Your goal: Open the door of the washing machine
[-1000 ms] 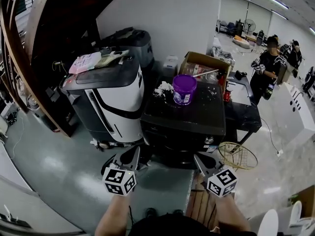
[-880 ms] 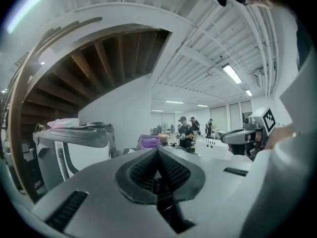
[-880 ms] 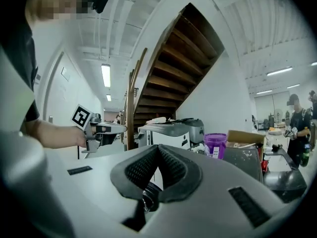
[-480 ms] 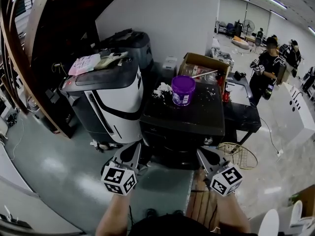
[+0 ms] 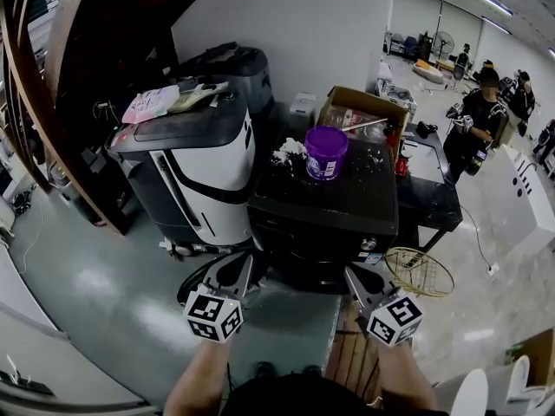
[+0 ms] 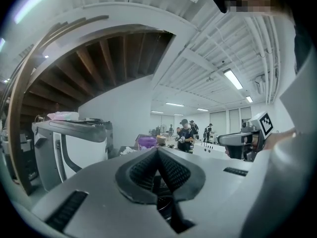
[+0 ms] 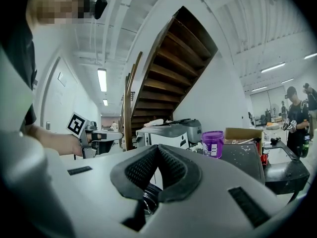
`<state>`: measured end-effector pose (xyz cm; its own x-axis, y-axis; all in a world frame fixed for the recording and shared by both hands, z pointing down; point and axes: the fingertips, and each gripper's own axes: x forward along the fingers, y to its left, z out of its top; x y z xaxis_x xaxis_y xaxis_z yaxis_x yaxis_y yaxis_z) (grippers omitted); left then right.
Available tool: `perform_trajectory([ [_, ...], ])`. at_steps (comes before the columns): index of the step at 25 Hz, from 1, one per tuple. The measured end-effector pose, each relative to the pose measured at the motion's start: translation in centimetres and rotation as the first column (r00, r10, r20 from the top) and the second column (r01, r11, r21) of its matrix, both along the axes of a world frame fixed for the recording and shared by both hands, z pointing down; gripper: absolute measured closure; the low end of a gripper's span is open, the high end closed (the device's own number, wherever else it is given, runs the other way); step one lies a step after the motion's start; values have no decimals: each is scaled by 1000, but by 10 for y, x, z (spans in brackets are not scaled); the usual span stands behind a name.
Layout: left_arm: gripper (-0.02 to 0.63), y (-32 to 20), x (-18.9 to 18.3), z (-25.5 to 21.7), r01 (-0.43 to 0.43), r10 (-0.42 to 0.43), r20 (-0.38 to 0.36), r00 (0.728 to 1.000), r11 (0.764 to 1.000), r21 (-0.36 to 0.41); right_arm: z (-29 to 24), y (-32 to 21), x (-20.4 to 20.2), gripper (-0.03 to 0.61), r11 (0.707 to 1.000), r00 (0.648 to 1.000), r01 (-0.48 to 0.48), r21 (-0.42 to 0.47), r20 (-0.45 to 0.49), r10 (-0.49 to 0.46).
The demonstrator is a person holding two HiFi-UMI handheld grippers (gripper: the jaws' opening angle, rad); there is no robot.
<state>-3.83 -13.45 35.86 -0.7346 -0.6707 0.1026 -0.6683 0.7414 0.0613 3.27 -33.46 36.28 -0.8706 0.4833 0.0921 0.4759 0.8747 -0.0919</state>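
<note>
The black washing machine point(image 5: 323, 204) stands in the middle of the head view, seen from above. Its front is dark and steeply foreshortened, so I cannot make out the door. A purple tub point(image 5: 326, 152) sits on its top. My left gripper point(image 5: 244, 262) hangs just before the machine's lower left corner, shut and empty. My right gripper point(image 5: 349, 274) is before the lower right corner, also shut with nothing in it. In the left gripper view the closed left gripper point(image 6: 157, 150) points toward the purple tub point(image 6: 147, 142). The right gripper view shows the right gripper point(image 7: 157, 148) shut, with the washing machine point(image 7: 243, 157) to its right.
A grey-and-white appliance point(image 5: 192, 170) stands close to the left of the machine, a cardboard box point(image 5: 362, 113) behind it. A round wire guard point(image 5: 420, 273) lies on the floor at the right. People point(image 5: 473, 120) stand at the far right. A wooden staircase point(image 5: 35, 76) rises at the left.
Both grippers hang at about the same spots in front of the machine, still shut. Only the head view has shifted slightly.
</note>
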Motion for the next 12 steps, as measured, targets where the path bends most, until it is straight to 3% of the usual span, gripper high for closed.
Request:
perform_trajectory([
  [12,597,-3,-2,-7,15,-15,-4,1000,1000,-1,-19,-4,-3,565,1000,999,20,-4,47,-20],
])
